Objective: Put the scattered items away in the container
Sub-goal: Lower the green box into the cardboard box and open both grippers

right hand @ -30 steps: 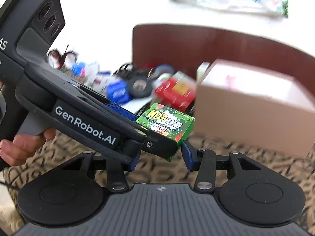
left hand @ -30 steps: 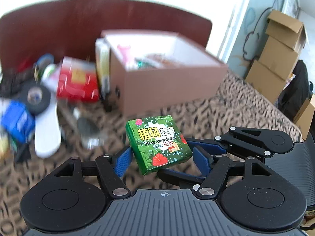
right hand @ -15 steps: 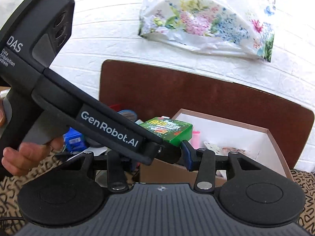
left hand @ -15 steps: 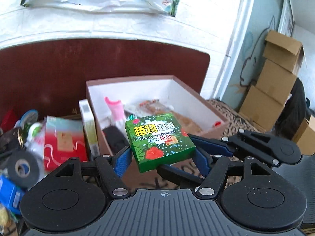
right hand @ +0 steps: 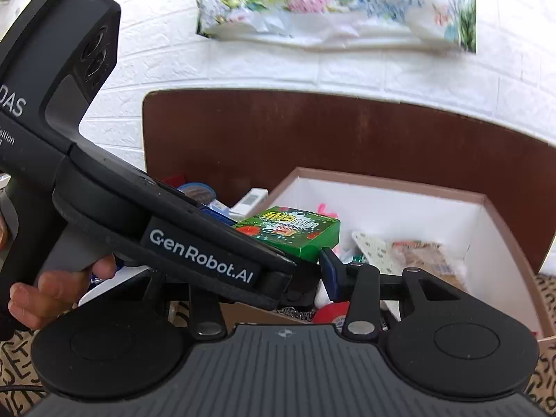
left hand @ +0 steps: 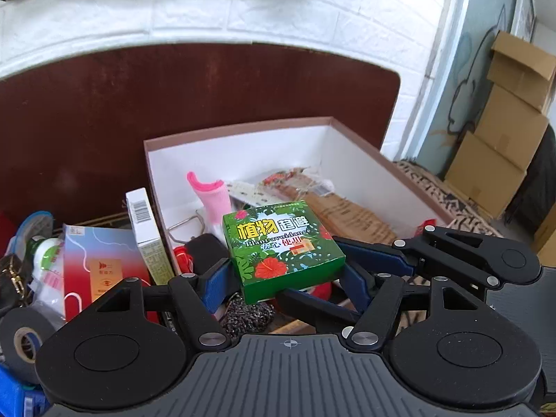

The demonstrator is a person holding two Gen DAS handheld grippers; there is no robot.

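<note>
The green box (left hand: 283, 248) is held clear of the surface, over the near left part of the open cardboard container (left hand: 382, 160). It is pinched between the blue pads of the left gripper (left hand: 283, 278), whose jaws are closed on its sides. The right gripper (right hand: 312, 264) is crossed beneath it; one blue pad is seen just beside the box's right edge, but the other finger is hidden behind the left tool's body, so it cannot be told whether this gripper is gripping, merely touching, or open.

The step in hand is judged to be the release into the container. It is best done with the box carried a little farther in, past the near wall, and lowered before the left jaws are opened, so that it is not dropped onto the rim or tipped outside. The right gripper should be drawn clear first, if it is not helping to carry.

Inside the container, a pink sock-like item (left hand: 212, 198) is seen at the left, a brown paper packet (left hand: 347, 215) on the right, a dark object near the left wall, and a metal scourer (left hand: 246, 316) and something red at the near edge. Room remains toward the far side.

Outside, on the left, a white carton (left hand: 144, 232), a red packet (left hand: 99, 264) and a roll of black tape (left hand: 22, 340) are still to be tidied.
</note>
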